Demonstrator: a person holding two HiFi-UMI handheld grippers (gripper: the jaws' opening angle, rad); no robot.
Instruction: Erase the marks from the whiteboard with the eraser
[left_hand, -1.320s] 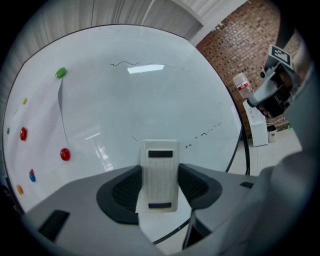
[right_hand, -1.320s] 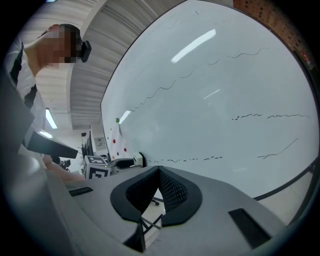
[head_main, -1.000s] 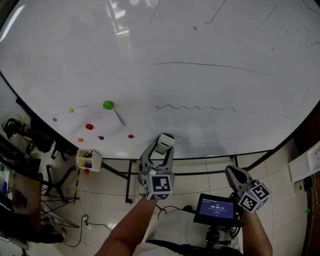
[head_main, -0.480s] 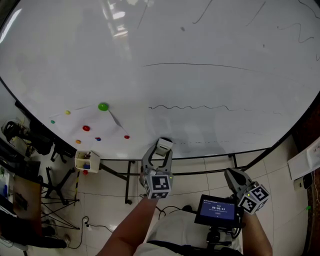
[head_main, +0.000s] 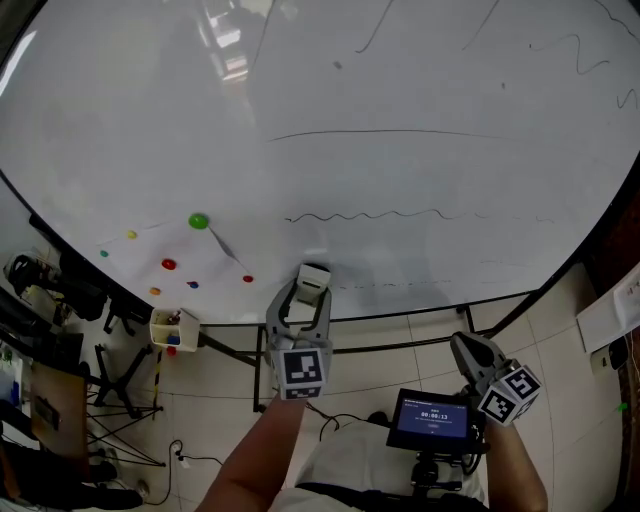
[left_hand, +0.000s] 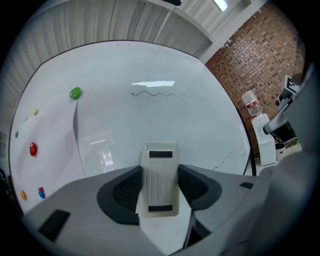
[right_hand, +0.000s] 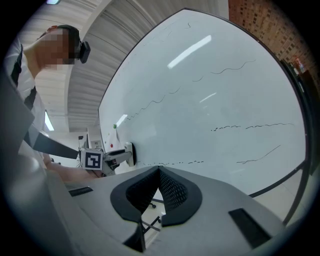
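The whiteboard (head_main: 150, 120) fills the upper head view and carries a long straight line (head_main: 380, 132), a wavy line (head_main: 365, 214), a faint dashed line (head_main: 385, 285) and more strokes near the top. My left gripper (head_main: 308, 292) is shut on the white eraser (head_main: 313, 279), which sits at the board's lower part, just left of the dashed line. In the left gripper view the eraser (left_hand: 159, 192) fills the gap between the jaws of the left gripper (left_hand: 160, 172). My right gripper (head_main: 466, 346) hangs low, away from the board, shut and empty (right_hand: 159, 171).
Coloured magnets dot the board's lower left, among them a green one (head_main: 198, 220) and a red one (head_main: 168, 264). A small box (head_main: 172, 328) hangs under the board's edge. A screen (head_main: 432, 420) sits near my right hand. Stands and cables lie on the floor at left.
The left gripper dipped a little with the eraser, then rose again along the board's lower part. The head view has drifted, so the board sits further left. The right gripper has barely moved.
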